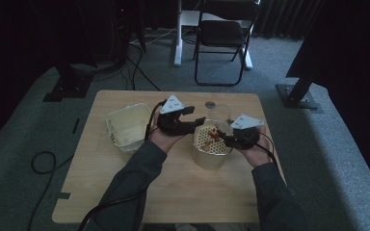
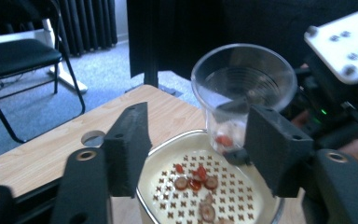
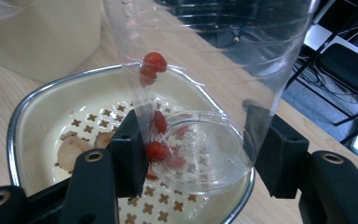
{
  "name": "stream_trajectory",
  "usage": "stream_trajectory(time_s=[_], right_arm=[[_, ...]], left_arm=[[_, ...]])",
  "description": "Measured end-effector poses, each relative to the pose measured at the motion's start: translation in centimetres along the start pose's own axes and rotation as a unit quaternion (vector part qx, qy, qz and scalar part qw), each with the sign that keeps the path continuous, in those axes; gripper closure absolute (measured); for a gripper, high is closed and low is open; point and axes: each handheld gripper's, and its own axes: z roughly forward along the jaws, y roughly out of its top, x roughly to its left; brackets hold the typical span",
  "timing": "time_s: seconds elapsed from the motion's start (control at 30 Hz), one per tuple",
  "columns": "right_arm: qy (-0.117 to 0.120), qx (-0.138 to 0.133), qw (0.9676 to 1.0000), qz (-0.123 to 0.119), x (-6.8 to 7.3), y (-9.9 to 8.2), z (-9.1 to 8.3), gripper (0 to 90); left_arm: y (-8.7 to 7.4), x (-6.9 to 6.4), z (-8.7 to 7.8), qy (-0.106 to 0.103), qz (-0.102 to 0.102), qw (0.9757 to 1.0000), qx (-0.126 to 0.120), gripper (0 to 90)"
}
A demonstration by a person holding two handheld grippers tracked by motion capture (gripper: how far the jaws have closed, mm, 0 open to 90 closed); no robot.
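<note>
A clear plastic cup (image 1: 219,115) (image 2: 242,88) (image 3: 205,70) is tilted over a cream strainer bowl (image 1: 209,159) (image 2: 168,144) (image 3: 23,107) at the table's middle. My right gripper (image 1: 223,135) (image 3: 193,116) is shut on the cup near its base. Red fruit pieces (image 3: 154,60) (image 2: 223,140) cling inside the cup. More red pieces (image 2: 196,177) and pale pieces (image 3: 70,156) lie on the bowl's perforated insert. My left gripper (image 1: 196,117) (image 2: 196,116) hovers just left of the cup above the bowl, open, with nothing between its jaws.
An empty cream tub (image 1: 125,126) (image 3: 51,37) stands left of the bowl. A round hole (image 1: 210,104) (image 2: 93,138) sits near the table's far edge. A black folding chair (image 1: 224,33) stands beyond the table, and cables lie on the carpet at the left.
</note>
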Motion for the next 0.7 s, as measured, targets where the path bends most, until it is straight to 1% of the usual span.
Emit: stream_trajectory(time_s=[0.07, 0.2, 0.3, 0.37, 0.57, 0.67, 0.7], right_arm=[[0.002, -0.003, 1.0, -0.003, 0.1, 0.0, 0.1, 42.7], [0.005, -0.005, 1.0, -0.006, 0.5, 0.2, 0.4, 42.7], [0.007, -0.013, 0.9999, -0.007, 0.6, 0.3, 0.4, 42.7], [0.008, -0.016, 0.9998, -0.008, 0.7, 0.4, 0.4, 42.7], [0.008, -0.025, 0.9996, -0.013, 0.8, 0.7, 0.3, 42.8], [0.01, -0.027, 0.9994, -0.019, 1.1, 0.7, 0.4, 42.7], [0.01, -0.027, 0.9994, -0.02, 1.1, 0.7, 0.4, 42.7]], left_arm=[[0.5, 0.1, 0.5, -0.006, -0.003, 1.0, 0.004, 44.6], [1.3, 0.0, 1.4, -0.008, -0.003, 0.9999, 0.011, 48.2], [1.6, 0.1, 1.9, -0.008, -0.003, 0.9998, 0.018, 50.8], [1.6, 0.2, 2.2, -0.008, -0.01, 0.9997, 0.02, 52.7], [1.5, 0.1, 2.8, -0.016, -0.016, 0.9991, 0.036, 61.9], [1.5, 0.1, 3.1, -0.015, -0.02, 0.9988, 0.043, 68.9], [1.5, 0.1, 3.1, -0.015, -0.018, 0.9987, 0.044, 72.6]])
